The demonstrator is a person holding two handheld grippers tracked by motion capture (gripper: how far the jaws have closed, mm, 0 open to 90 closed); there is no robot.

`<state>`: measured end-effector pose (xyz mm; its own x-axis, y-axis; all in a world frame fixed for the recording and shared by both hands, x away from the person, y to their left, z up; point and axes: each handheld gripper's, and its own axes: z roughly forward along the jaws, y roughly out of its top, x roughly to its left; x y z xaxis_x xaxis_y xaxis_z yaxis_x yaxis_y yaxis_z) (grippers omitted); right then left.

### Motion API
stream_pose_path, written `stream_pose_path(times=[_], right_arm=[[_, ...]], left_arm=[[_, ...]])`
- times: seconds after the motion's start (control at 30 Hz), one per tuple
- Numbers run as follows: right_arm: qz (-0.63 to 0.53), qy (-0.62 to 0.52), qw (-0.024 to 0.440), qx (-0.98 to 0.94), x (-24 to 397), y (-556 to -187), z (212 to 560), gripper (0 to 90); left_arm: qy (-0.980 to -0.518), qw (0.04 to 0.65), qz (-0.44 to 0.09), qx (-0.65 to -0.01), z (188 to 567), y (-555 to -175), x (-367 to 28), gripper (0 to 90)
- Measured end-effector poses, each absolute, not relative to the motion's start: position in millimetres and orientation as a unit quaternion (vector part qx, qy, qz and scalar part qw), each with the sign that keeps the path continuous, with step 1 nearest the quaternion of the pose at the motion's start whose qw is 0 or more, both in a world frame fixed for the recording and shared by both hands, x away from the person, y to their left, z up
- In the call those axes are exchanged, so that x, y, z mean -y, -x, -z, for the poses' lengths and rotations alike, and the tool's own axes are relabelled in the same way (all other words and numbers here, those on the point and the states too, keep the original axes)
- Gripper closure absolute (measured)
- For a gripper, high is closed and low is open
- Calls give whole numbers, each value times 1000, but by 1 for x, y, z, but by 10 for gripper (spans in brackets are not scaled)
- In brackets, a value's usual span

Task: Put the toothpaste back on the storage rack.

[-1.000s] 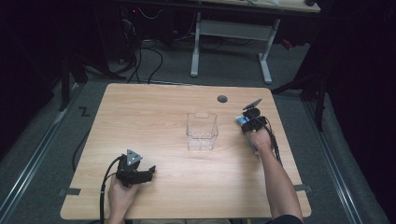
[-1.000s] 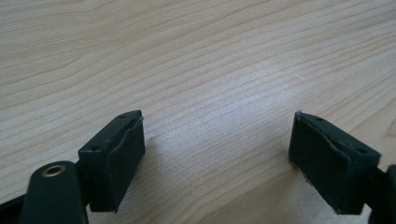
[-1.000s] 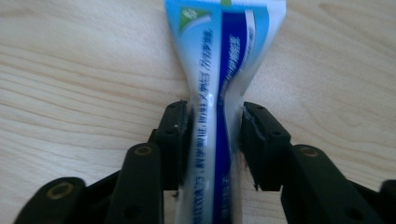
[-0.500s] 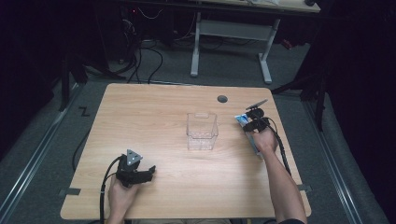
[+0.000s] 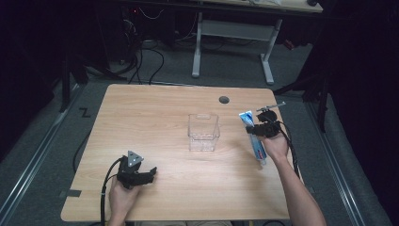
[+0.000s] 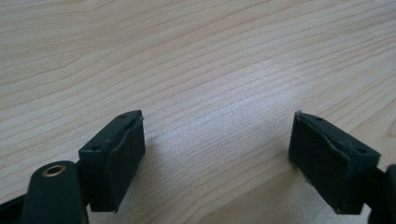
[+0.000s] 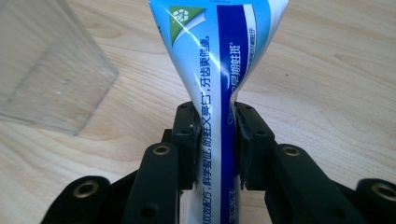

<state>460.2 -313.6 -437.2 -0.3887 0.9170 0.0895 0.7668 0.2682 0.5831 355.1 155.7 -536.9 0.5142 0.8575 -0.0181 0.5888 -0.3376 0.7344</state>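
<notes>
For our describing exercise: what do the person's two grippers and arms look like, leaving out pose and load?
Both grippers are black, each with two blocky jaws and brass-ringed screw holes. The left gripper carries a grey three-cornered plate, and a black cable trails from it. The right gripper also trails a black cable. Both forearms are bare, no sleeves showing.

Glossy plastic toothpaste tube [image 7: 219,70], clear plastic box [image 5: 203,132], matt wood table [image 5: 155,113]

Looking forward and down from above the near edge, taking in the whole table [image 5: 155,113] and the floor beyond. Riding low and very close on the left gripper [image 6: 217,158], facing bare wood. Riding on the right gripper [image 7: 217,140], facing along the tube [image 7: 219,70] toward the box [image 7: 51,70], both also appearing from above.
</notes>
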Motion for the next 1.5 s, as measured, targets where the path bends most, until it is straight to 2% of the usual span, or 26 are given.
stream_pose_path(times=[0.8, 1.5], right_arm=[[-416, -444, 143, -781, 294, -399, 403, 744], [-477, -368, 119, -789, 258, -383, 372, 741]], left_arm=[[-795, 353, -191, -455, 537, -355, -156, 190], [-795, 352, -191, -455, 537, -355, -156, 190]])
